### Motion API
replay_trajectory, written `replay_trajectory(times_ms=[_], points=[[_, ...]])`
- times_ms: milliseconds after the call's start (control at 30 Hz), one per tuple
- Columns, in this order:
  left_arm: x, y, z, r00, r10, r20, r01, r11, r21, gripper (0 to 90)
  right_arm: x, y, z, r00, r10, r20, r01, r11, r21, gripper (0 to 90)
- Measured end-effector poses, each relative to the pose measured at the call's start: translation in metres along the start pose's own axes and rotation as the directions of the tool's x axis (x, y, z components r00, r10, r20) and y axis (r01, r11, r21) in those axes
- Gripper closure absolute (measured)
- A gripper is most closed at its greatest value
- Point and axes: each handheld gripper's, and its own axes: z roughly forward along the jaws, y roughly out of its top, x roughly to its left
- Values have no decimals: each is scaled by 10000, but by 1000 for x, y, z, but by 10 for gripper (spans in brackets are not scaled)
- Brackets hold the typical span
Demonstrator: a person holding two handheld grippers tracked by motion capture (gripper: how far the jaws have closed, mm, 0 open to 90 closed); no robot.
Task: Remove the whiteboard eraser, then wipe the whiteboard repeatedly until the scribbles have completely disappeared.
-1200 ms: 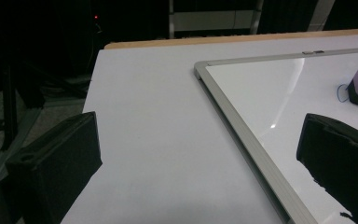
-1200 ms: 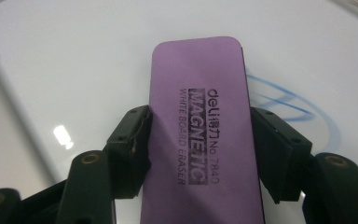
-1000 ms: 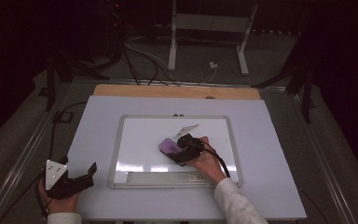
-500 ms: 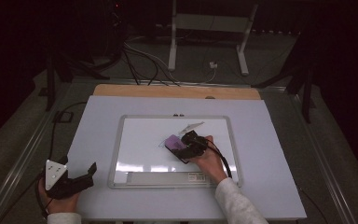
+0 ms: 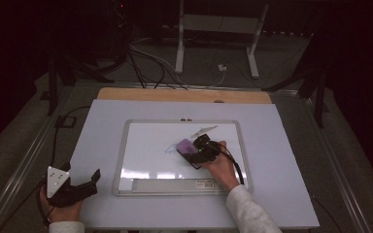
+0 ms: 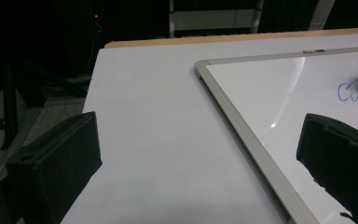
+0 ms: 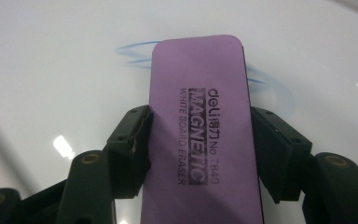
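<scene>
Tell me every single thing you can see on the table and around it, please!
Table: one, pale lilac-white top with a wooden strip at the far edge.
Whiteboard: one, white with a silver frame, flat in the middle of the table.
Eraser: one, purple, on the whiteboard, held in the right tongs.
Scribble: one, blue pen, on the whiteboard beside the eraser.
Stand: one, white metal, on the floor beyond the table.
Cables: several, dark and white, on the floor behind the table.
Left tongs: black, open, over the table's near left corner.
Right tongs: black, shut on the eraser.
</scene>
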Motion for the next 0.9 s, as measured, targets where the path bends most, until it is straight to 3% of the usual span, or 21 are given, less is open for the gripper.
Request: replay_trajectory(times_ms=[167,233,300,367,433,467,533,633,767,900], points=[[-1,0,-1,10000,13,-21,-13,10000,17,5,-27,-5,-7,9892,1156,904,-1144,9933,-188,414],[-1,0,-1,10000,7,-22,-6,10000,8,5,-30,-6,-8,9846,1473,943,-1460,9891,-204,414],[-1,0,-1,10000,0,-33,0,10000,23,5,-24,-5,-7,9863,1156,1178,-1135,9932,-242,414],[-1,-1,0,10000,20,-34,-20,10000,68,5,-14,-5,-5,9950,738,668,-728,9972,-175,414],[-1,-1,0,10000,12,-32,-12,10000,68,5,1,-3,-3,9988,152,475,-147,9998,-98,414],[-1,0,1,10000,4,-22,-4,10000,51,5,8,-2,-1,9998,-166,139,167,9998,-69,414],[-1,0,1,10000,23,-8,-23,10000,58,5,20,0,2,9970,-763,-119,763,9971,-46,414],[-1,0,0,10000,36,-20,-36,10000,62,5,26,2,4,9927,-1118,-458,1118,9937,-27,413],[0,-1,0,10000,-6,-15,6,10000,33,5,17,1,5,9944,-557,-894,558,9984,-19,413],[0,-1,1,10000,2,-1,-2,10000,58,5,6,1,4,9985,-186,-507,183,9998,-63,413]])
